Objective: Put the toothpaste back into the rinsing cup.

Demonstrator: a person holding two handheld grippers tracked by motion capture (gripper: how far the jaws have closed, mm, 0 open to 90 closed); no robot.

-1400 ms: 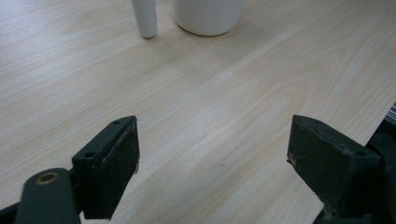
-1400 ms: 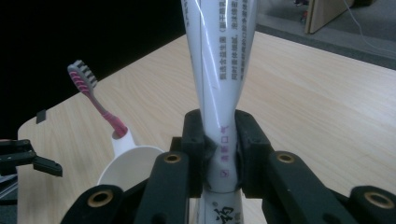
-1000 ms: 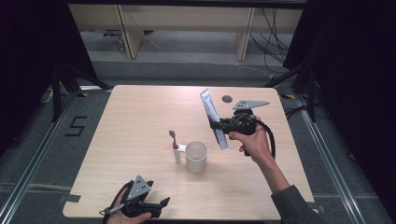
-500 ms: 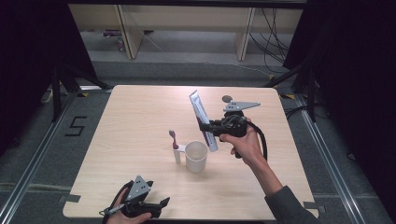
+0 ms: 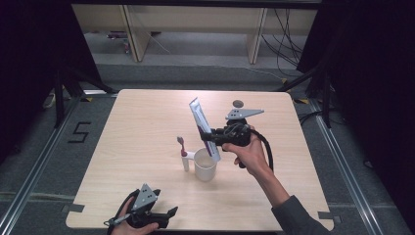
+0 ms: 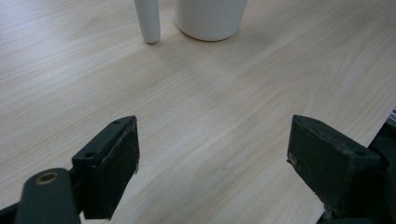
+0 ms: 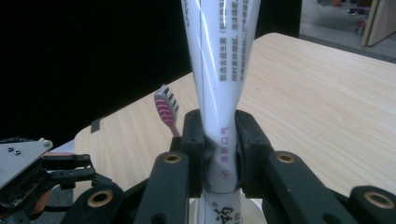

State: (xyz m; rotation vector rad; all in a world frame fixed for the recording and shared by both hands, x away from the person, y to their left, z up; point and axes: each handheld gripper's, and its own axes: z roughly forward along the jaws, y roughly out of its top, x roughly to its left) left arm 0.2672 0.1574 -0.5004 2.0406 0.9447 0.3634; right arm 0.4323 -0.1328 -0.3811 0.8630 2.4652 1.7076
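Observation:
A white cup [image 5: 204,165] stands in the middle of the table, and a toothbrush [image 5: 183,150] with a pink head stands upright just left of it. My right gripper [image 5: 214,138] is shut on a white toothpaste tube [image 5: 201,121]. The tube is tilted, with its flat end up and back and its lower end over the cup's rim. In the right gripper view the pads [image 7: 196,135] squeeze the tube [image 7: 219,70], and the toothbrush head [image 7: 166,108] shows just behind it. My left gripper [image 5: 166,214] rests at the table's front edge, open and holding nothing. Its jaws [image 6: 212,158] point toward the cup [image 6: 210,18].
A small dark round thing [image 5: 238,103] lies near the table's [image 5: 147,127] back edge on the right. Around the table are dark floor and metal rails, with shelving legs at the back. The left gripper [image 7: 28,177] shows at the lower left of the right gripper view.
My right gripper has carried the toothpaste tube to the left, so its lower end now hangs over the cup. The left gripper has stayed put.

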